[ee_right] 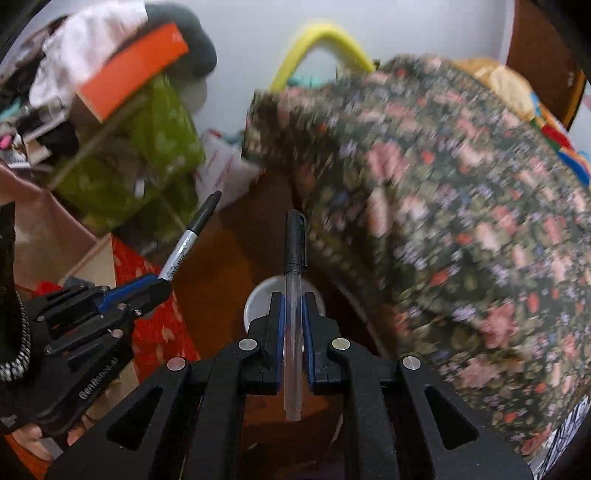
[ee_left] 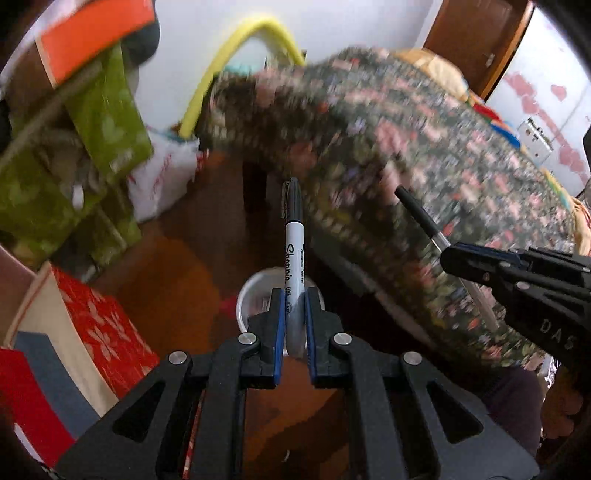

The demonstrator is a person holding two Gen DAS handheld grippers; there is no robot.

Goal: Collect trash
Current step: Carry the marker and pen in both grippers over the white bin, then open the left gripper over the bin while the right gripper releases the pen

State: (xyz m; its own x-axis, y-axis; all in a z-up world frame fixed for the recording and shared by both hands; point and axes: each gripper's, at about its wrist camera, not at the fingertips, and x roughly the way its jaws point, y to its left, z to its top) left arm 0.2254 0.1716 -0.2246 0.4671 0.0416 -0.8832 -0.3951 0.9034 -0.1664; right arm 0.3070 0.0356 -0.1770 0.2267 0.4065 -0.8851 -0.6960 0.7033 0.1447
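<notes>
Filling the right half of both views, a floral quilt (ee_left: pixel 424 177) drapes over the bed, blurred by motion. Left of it stands a cluttered stack: green patterned bags (ee_left: pixel 107 110), an orange box (ee_left: pixel 92 33) on top, a red patterned box (ee_left: pixel 103 332) lower down. Brown floor (ee_left: pixel 177 266) lies between them.

On that floor, directly beneath both tools, sits a white cup-like container (ee_left: pixel 255 291), its rim showing just past the fingertips; it looks like the drop target, though its contents cannot be read.

The left gripper (ee_left: pixel 294 295) is clamped on a Sharpie marker (ee_left: pixel 293 236), whose long axis runs straight out along the fingers, black cap farthest away. The right gripper (ee_right: pixel 293 299) is likewise closed around a clear pen (ee_right: pixel 293 295), cap forward, barrel in line with the fingers.

Both items hang above the container, apparently about equally near. Releasing either probably requires tipping it cap-down so its axis points into the opening.
</notes>
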